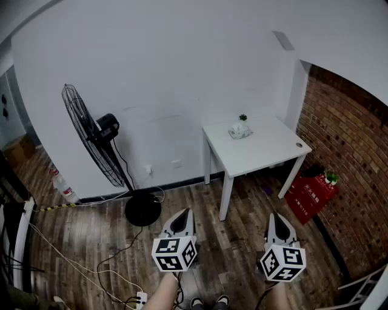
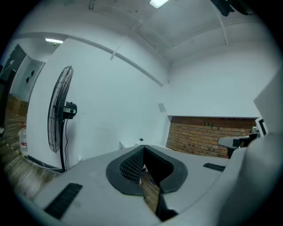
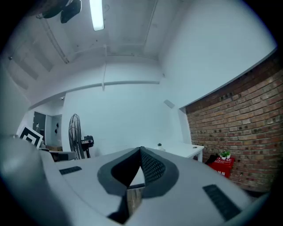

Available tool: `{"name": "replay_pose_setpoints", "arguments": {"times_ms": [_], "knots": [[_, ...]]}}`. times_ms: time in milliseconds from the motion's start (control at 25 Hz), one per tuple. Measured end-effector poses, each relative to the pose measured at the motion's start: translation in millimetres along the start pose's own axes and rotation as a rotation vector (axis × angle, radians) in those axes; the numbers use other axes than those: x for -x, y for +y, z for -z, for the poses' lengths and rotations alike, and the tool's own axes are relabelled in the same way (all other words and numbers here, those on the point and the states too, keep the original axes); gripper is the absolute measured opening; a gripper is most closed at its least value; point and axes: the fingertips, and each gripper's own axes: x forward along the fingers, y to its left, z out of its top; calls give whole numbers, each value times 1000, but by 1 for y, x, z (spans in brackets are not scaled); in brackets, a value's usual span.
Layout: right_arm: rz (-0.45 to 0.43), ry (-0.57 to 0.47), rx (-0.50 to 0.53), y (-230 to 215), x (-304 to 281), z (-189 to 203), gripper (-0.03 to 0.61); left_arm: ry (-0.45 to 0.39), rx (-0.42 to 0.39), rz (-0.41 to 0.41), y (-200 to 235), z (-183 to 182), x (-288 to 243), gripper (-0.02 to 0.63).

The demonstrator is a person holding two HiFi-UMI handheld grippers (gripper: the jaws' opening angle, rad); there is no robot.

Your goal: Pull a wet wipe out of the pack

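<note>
Left gripper (image 1: 184, 213): held low over the wooden floor (image 1: 242, 242), near centre; jaws pressed together at the tips, nothing between them.
Right gripper (image 1: 276, 217): level with the left one, to its right; jaws likewise clenched and empty.
Wipes pack (image 1: 240, 131): on the white table (image 1: 267, 151) at the far right, close to the table's far edge by the wall, well apart from both grippers.
Plant (image 1: 243, 117): small and green, at the pack's far side; whether it stands on the pack or behind it cannot be told.
Head view only: the pack itself, and a power strip (image 1: 141, 298) on the near floor.
Left gripper view only: the far part of the right gripper at the right edge.
Right gripper view only: a ceiling light (image 3: 96, 13), and the left gripper's marker cube at the left edge.
Surroundings: a standing fan (image 1: 91, 142) at left with cables trailing from its base; a bottle (image 1: 63, 185) by the left wall; a red box (image 1: 310, 195) against the brick wall (image 1: 351, 157) at right.
In the way: only open floor lies between the grippers and the table.
</note>
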Motion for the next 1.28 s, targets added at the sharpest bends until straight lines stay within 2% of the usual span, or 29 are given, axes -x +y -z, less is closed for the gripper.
{"name": "replay_pose_setpoints", "arguments": {"times_ms": [560,800,1280], "knots": [[-29,1,-37,2,-1,3,2,-10,-5,9,-2,0,-5,0],[-13,1,-14,-1,-2,3,3,-8,-8,7,-3,2,-7,0],[-25,0,-6,-3,-7,2,92,-14,-13,-4,-5,3,-11,0]]}}
